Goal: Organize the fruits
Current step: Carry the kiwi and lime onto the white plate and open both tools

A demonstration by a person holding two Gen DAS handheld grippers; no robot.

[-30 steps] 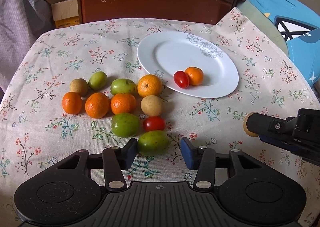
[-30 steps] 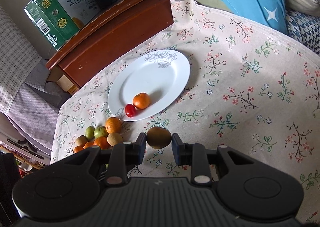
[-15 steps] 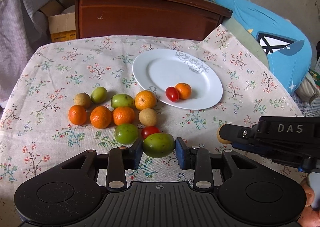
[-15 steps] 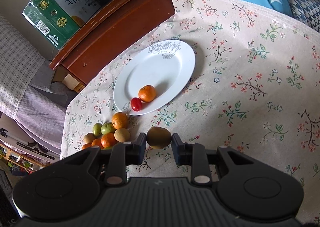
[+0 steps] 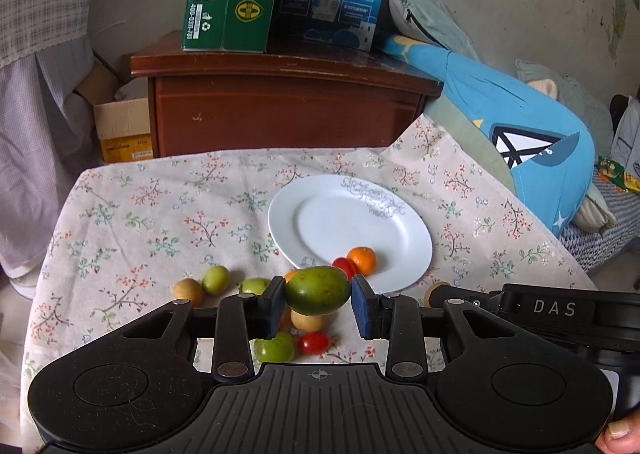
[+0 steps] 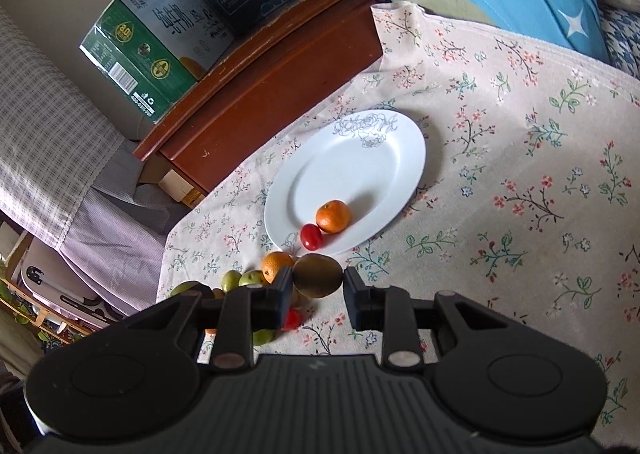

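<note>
Left gripper (image 5: pixel 318 304) pinching a green fruit (image 5: pixel 317 289), right gripper (image 6: pixel 316 288) pinching a brown fruit (image 6: pixel 318 275), both aloft short of the plate (image 6: pixel 384 158). Risk: dropped close, probably knocking the orange (image 6: pixel 333 216) and tomato (image 6: pixel 311 236) off the rim.

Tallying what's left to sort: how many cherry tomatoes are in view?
2: one tomato on the plate beside the orange, another on the cloth behind the left gripper. More may be hidden behind the grippers.
</note>
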